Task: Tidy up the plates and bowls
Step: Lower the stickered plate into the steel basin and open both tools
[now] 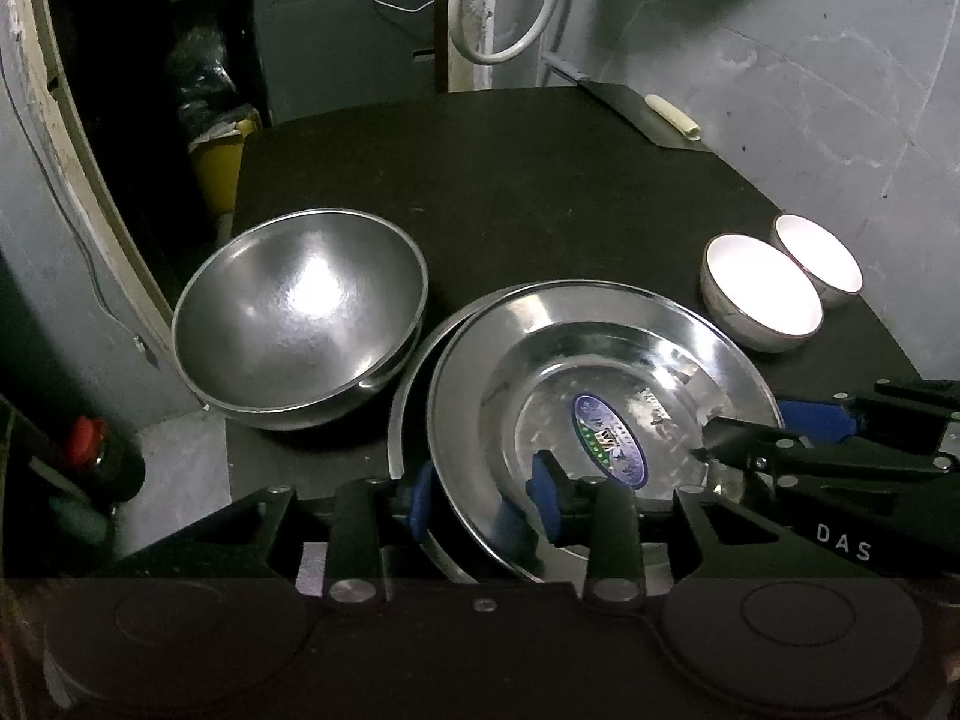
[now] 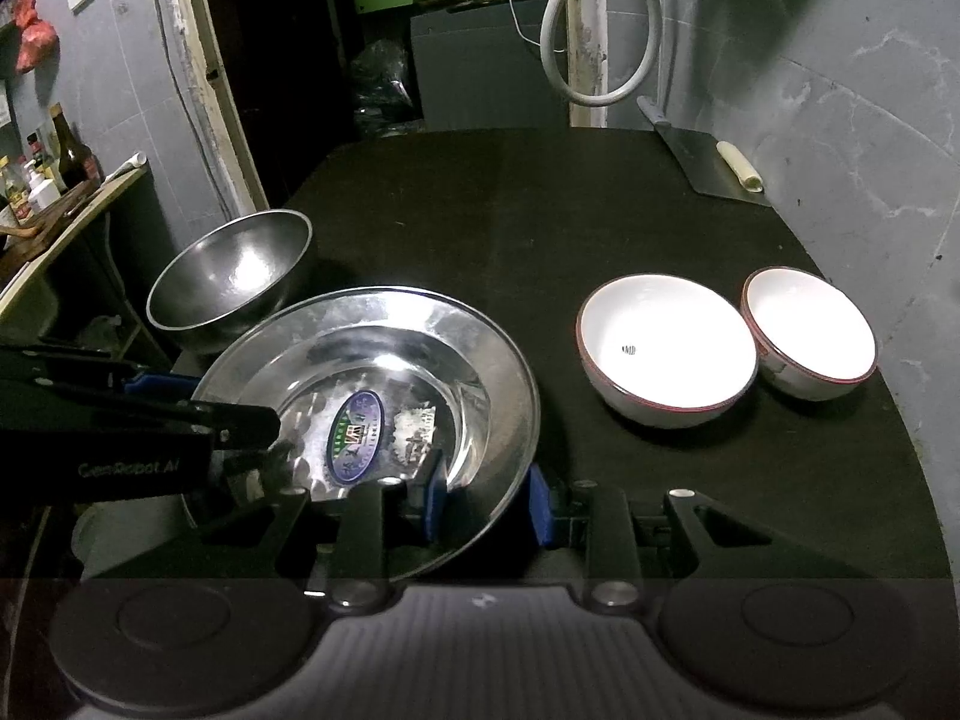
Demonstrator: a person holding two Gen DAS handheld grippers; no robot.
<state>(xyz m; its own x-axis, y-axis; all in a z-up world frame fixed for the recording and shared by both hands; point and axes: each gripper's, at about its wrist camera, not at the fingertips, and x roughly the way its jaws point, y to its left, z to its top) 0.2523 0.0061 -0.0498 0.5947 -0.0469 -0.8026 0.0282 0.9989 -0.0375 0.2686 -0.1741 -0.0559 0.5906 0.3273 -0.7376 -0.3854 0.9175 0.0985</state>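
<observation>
A shiny steel plate (image 1: 600, 330) with an oval sticker lies tilted on a second steel plate (image 1: 403, 408), whose rim shows at its left. My left gripper (image 1: 483, 498) straddles the top plate's near-left rim, blue pads either side with slack, so open. My right gripper (image 2: 487, 501) is shut on the same plate (image 2: 372, 324) at its near-right rim. Its fingers (image 1: 750, 438) enter the left wrist view from the right. A big steel bowl (image 1: 300, 312) (image 2: 234, 276) stands at the left. Two white red-rimmed bowls (image 2: 666, 348) (image 2: 810, 330) sit side by side at the right.
Everything stands on a black-topped table (image 1: 510, 192). A cleaver (image 1: 648, 114) with a cream roll on it lies at the far right corner against the grey wall. A yellow bin (image 1: 219, 174) is beyond the left edge. A shelf of bottles (image 2: 66, 156) is further left.
</observation>
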